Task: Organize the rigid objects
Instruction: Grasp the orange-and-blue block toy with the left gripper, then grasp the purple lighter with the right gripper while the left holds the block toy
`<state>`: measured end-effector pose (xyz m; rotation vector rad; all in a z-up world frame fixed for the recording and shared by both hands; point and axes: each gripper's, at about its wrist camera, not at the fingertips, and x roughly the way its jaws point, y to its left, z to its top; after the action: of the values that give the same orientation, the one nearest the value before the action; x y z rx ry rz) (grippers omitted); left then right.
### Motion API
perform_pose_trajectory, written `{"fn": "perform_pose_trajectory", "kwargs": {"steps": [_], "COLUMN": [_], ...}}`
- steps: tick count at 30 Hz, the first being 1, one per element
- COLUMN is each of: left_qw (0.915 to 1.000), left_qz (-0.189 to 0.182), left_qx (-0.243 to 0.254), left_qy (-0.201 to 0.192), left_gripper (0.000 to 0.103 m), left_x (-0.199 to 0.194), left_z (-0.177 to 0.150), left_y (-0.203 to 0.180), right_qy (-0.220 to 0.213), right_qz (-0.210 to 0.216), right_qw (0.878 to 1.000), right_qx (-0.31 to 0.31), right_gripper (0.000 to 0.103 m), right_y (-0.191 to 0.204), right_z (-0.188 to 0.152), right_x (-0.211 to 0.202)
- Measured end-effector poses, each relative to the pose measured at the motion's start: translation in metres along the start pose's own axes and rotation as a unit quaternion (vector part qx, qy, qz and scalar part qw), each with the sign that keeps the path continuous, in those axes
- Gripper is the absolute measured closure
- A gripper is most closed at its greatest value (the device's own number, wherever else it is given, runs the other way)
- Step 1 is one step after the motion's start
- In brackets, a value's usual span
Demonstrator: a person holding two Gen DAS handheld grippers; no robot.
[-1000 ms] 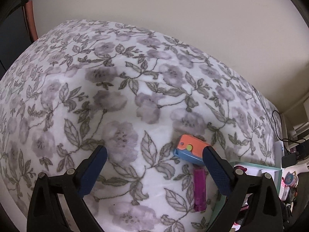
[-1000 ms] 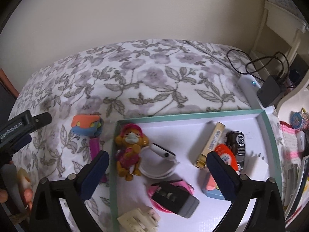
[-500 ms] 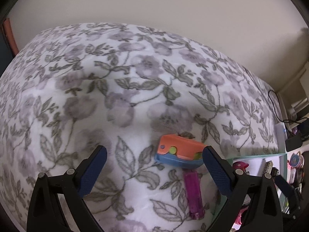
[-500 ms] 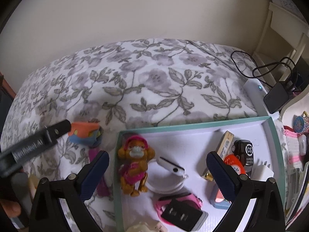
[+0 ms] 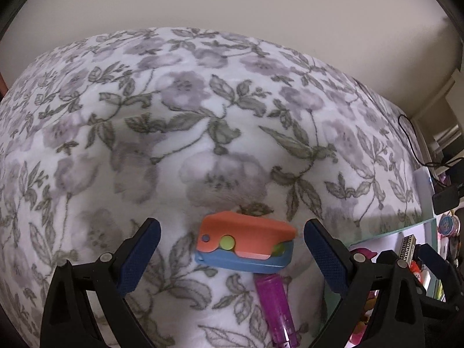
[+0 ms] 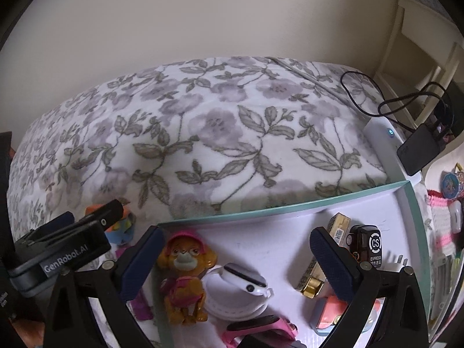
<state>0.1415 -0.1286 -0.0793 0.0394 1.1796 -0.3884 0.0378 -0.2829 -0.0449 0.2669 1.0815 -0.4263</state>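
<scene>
I have the left gripper (image 5: 232, 258) spread wide around the orange-and-blue toy (image 5: 246, 243) on the bed (image 5: 203, 116), beside the tray's (image 6: 290, 207) left edge; its long axis runs finger to finger. My right gripper (image 6: 237, 264) hangs wide, empty, over the tray.

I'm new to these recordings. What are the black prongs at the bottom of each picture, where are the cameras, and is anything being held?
The prongs are handheld two-finger grippers, one per hand, each with a fisheye camera looking along its fingers. The left gripper, open, frames an orange-and-blue toy lying on the floral blanket, with a purple lighter just behind the toy. The right gripper, open too, hovers over a teal-rimmed tray containing a monkey figure, a white smartwatch and a gold lighter. Nothing is held.
</scene>
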Motion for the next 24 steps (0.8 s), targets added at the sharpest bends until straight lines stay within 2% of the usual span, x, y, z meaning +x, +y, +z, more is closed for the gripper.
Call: {"fn": "perform_pose_trajectory", "kwargs": {"steps": [5,9,12,14,16,17,20,24], "left_qw": [0.9998,0.9987,0.9988,0.9986,0.9983,0.9981,0.9973,0.9980], "left_qz": [0.008,0.037,0.035,0.033,0.026,0.025,0.027,0.025], "left_qx": [0.015,0.035,0.033,0.041,0.052,0.057,0.067,0.053], "left_qy": [0.011,0.008,0.008,0.007,0.007,0.008,0.011,0.025], "left_gripper": [0.004,0.004,0.005,0.009,0.026,0.030,0.032,0.032], "left_x": [0.007,0.010,0.010,0.009,0.007,0.007,0.007,0.007], "left_z": [-0.001,-0.003,-0.002,-0.003,-0.004,-0.004,-0.004,-0.004], "left_y": [-0.005,-0.009,-0.008,-0.010,-0.014,-0.015,-0.019,-0.013], "right_qy": [0.004,0.005,0.005,0.006,0.006,0.006,0.006,0.007], "right_qz": [-0.001,-0.001,0.001,0.000,0.000,0.001,-0.001,-0.001], "right_qw": [1.000,1.000,1.000,1.000,1.000,1.000,1.000,1.000], "right_qx": [0.008,0.006,0.005,0.004,0.003,0.003,0.004,0.004], "right_gripper": [0.001,0.001,0.001,0.001,0.001,0.001,0.001,0.001], "right_y": [-0.005,-0.005,-0.004,-0.004,-0.004,-0.004,-0.004,-0.003], "right_z": [-0.001,-0.002,-0.002,-0.003,-0.003,-0.003,-0.003,-0.004], "right_x": [0.003,0.003,0.002,0.002,0.001,0.001,0.001,0.001]}}
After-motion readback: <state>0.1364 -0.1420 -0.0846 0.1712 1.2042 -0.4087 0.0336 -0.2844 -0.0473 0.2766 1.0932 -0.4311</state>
